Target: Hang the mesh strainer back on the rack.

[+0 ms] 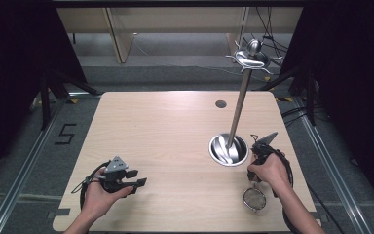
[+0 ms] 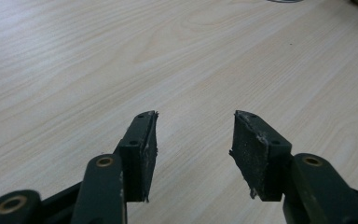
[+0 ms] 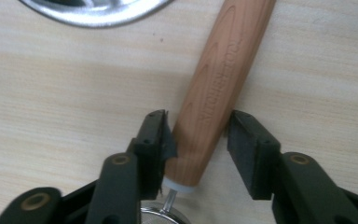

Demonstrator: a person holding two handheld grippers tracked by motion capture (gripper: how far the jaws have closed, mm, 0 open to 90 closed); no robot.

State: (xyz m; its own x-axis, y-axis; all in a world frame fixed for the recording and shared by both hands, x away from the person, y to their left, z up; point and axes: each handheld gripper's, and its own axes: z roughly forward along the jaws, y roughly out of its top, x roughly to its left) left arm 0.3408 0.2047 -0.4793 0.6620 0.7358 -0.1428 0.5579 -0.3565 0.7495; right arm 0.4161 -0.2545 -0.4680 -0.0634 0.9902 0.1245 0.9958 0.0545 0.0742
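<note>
A mesh strainer (image 1: 254, 198) on the table's (image 1: 175, 141) near right corner is straddled at its wooden handle (image 3: 214, 93) by the right gripper (image 3: 196, 135), jaws not yet closed; squeezing seems required next. The left gripper (image 2: 193, 140) is held open, empty.

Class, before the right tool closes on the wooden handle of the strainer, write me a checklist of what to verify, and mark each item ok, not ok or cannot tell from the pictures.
1. The wooden handle lies between the jaws of the right tool: ok.
2. Jaws shut on the handle: not ok; one pad touches it, the other stands off with a gap.
3. Handle centred and square in the jaws: not ok; it runs at a slant, nearer one pad.
4. The strainer's mesh lies flat on the table, free of the metal stand base: ok.
5. The left tool is open, holds nothing and is well away: ok.
6. Handle fixed firmly to the mesh: cannot tell.
</note>
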